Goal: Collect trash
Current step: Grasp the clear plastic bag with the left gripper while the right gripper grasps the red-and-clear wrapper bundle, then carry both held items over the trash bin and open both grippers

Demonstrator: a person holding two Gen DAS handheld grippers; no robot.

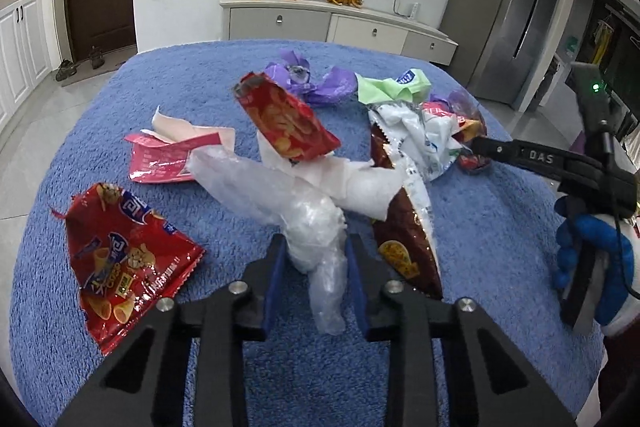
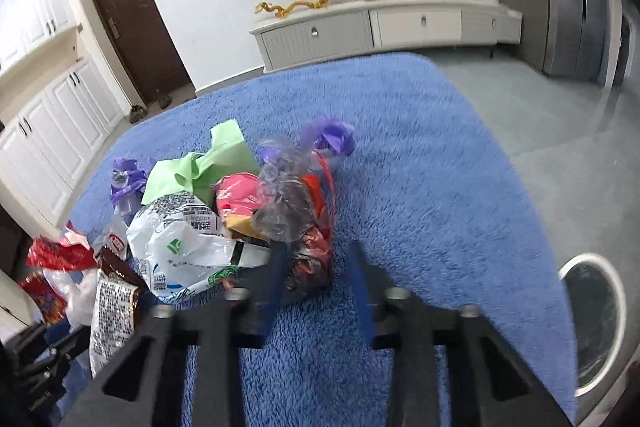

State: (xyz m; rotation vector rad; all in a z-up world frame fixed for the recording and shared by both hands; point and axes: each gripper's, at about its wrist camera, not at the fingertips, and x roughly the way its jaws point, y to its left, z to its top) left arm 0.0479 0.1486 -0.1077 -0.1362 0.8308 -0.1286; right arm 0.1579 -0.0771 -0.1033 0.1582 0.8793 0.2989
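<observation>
We are midway through gathering the litter on the blue rug [image 1: 120,115], and the step in hand looks like bunching loose pieces into one heap. Our left gripper [image 1: 316,251] has its jaws drawn narrow around a twist of clear plastic wrap [image 1: 316,219]; the wrap fills the gap and touches both pads, and white tissue [image 1: 352,183] and a red snack bag [image 1: 286,125] rise from the same bundle, seemingly lifted with it. Our right gripper [image 2: 316,267] stands fairly wide, its left finger against a crumpled clear-and-red bag [image 2: 298,211] that sits partly between the jaws; we judge it is not yet clamped. That bag belongs to the main heap, with a white printed bag [image 2: 180,243] and a green sheet [image 2: 208,167] just beside it. Loose pieces remain apart: a red cone-snack bag [image 1: 124,259] to the left, a pink wrapper [image 1: 160,155] behind it, a purple wrap [image 1: 316,79] farther back, and a brown bag [image 1: 404,227] between the two grippers. A round bin [image 2: 596,323] shows at the rug's right edge; whether it is the target we cannot tell. Next, we think the right jaws need to close on the crumpled bag without pushing it away, while the left carries its bundle toward the heap without shedding the tissue.
</observation>
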